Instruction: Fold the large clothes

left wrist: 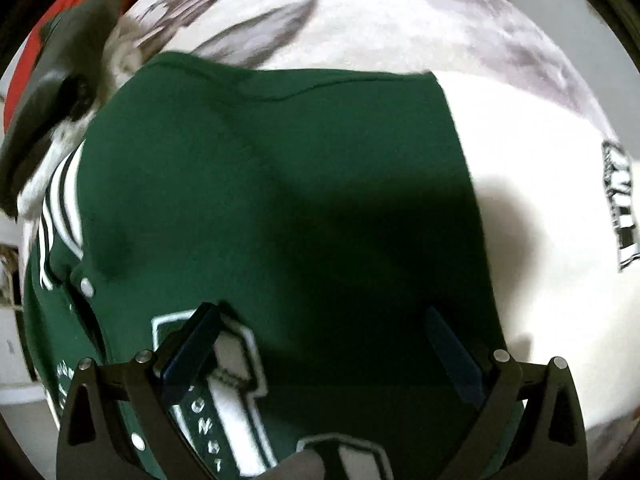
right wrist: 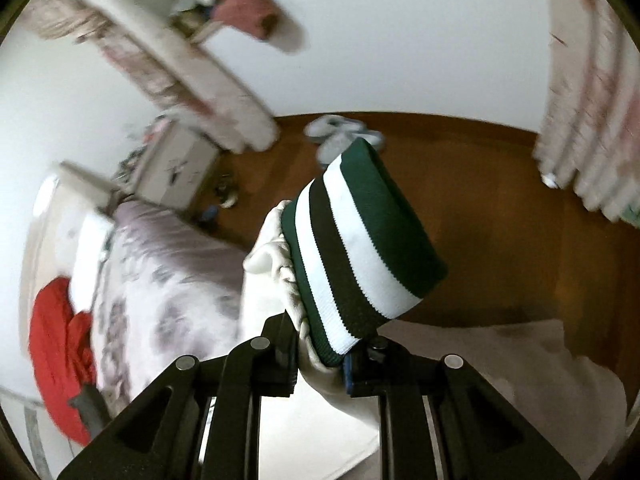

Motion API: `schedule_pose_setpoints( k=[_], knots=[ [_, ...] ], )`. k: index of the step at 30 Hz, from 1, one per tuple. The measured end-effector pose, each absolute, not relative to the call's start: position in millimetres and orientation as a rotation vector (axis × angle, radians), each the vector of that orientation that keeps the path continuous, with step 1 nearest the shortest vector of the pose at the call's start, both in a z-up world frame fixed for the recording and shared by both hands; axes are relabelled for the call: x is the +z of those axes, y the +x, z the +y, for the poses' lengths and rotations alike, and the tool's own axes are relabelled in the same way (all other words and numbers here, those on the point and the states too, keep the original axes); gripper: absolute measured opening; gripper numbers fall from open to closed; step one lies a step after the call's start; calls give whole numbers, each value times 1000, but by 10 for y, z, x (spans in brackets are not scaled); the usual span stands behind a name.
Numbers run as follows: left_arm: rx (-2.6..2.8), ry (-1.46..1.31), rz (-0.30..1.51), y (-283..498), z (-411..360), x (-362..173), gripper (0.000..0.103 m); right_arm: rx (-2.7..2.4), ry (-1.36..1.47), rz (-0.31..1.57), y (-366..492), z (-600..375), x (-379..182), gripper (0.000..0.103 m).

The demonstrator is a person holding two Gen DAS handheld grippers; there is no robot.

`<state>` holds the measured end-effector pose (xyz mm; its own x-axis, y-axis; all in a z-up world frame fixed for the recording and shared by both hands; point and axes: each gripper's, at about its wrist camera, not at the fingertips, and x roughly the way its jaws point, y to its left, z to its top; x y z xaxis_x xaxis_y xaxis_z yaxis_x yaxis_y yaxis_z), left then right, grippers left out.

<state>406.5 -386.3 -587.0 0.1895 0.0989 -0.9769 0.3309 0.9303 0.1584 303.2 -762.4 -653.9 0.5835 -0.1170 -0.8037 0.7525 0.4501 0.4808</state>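
Observation:
A green varsity jacket (left wrist: 280, 184) with white sleeves (left wrist: 532, 200) and white letter patches lies on the bed, filling the left wrist view. My left gripper (left wrist: 320, 356) is open just above its green body, fingers wide apart and empty. My right gripper (right wrist: 320, 360) is shut on the jacket's striped green, white and black sleeve cuff (right wrist: 360, 240), held up in the air with the white sleeve (right wrist: 276, 256) bunched under it.
The bed has a grey floral cover (right wrist: 168, 272) (left wrist: 360, 12). A red garment (right wrist: 56, 344) lies near the headboard side. Beyond the bed are a brown wooden floor (right wrist: 500, 220), a white nightstand (right wrist: 176, 168), curtains (right wrist: 592, 120) and scattered items.

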Motion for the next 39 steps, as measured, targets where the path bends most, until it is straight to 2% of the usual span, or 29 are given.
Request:
schedule_pose_setpoints(
  k=[7,11,18,24,26,27,28,30,33,36,39],
  knots=[
    [39,246,1296,3806,-2756,-5387,103,-322,751,844,3696,-6146,-5797,16],
    [210,186,1281,3588,-1770,-5276,103,-98,622,952,4187,-4734,-5743,16],
    [403,85,1301,3278,-310,-5319,103,220,357,1126,4527,-2116,-6402,16],
    [503,57,1326,2956,468,-5439,103,369,146,1272,4484,-318,-7124,16],
    [523,34,1334,2872,610,-5452,103,416,101,1367,4409,85,-7387,22],
    [531,21,1334,2829,718,-5442,103,437,112,1403,4395,125,-7468,30],
    [541,3,1332,2745,817,-5416,103,454,129,1420,4385,157,-7500,45],
    [556,-59,1327,2611,1014,-5338,103,545,274,1465,4318,64,-7451,57],
    [595,-188,1339,2323,1447,-5240,103,625,532,1453,4135,-403,-7197,58],
    [661,-326,1350,2023,1914,-5233,103,527,585,1448,3965,-864,-7034,59],
    [712,-473,1361,1772,2355,-5381,103,446,631,1481,3890,-1078,-7101,59]
  ],
)
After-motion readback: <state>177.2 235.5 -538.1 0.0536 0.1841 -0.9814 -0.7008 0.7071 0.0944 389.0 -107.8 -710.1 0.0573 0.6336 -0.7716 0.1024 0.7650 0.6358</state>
